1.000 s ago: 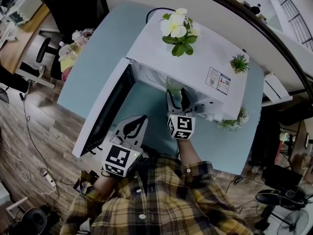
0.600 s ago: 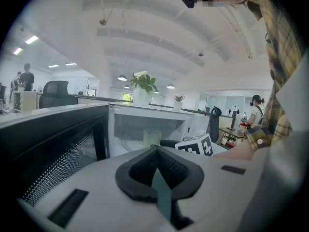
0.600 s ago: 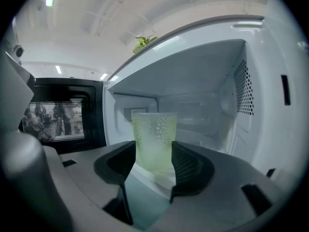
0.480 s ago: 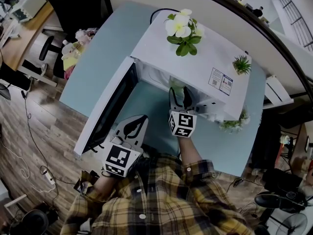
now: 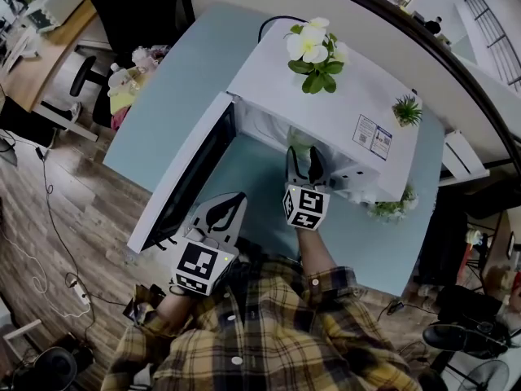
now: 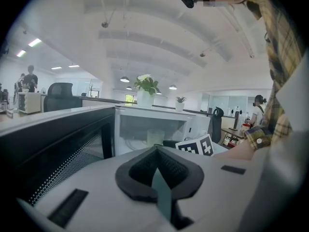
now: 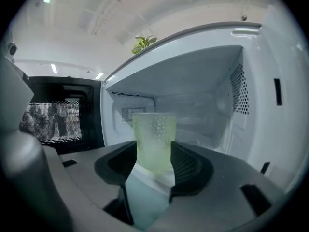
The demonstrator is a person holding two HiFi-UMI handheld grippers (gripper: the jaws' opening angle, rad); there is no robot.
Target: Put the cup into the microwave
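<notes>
A pale green, bumpy translucent cup [image 7: 153, 141] stands upright between the pads of my right gripper [image 7: 153, 163], at the mouth of the white microwave [image 5: 326, 96]. The jaws are closing and both pads touch the cup's sides. From above, the cup [image 5: 298, 142] is mostly hidden under the microwave's top edge, just ahead of the right gripper [image 5: 303, 163]. The microwave door [image 5: 191, 182] hangs wide open to the left. My left gripper [image 5: 224, 210] stays back near my body, shut and empty. The left gripper view shows the cup [image 6: 155, 137] in the cavity.
A pot of white flowers [image 5: 313, 51] and a small green plant [image 5: 407, 110] stand on the microwave's top. Another small plant [image 5: 391, 208] sits on the light blue table [image 5: 175, 88] to the right of the microwave. The cavity walls are white and perforated.
The head view has shifted slightly. Both grippers keep their places and the cup stays between the right jaws.
</notes>
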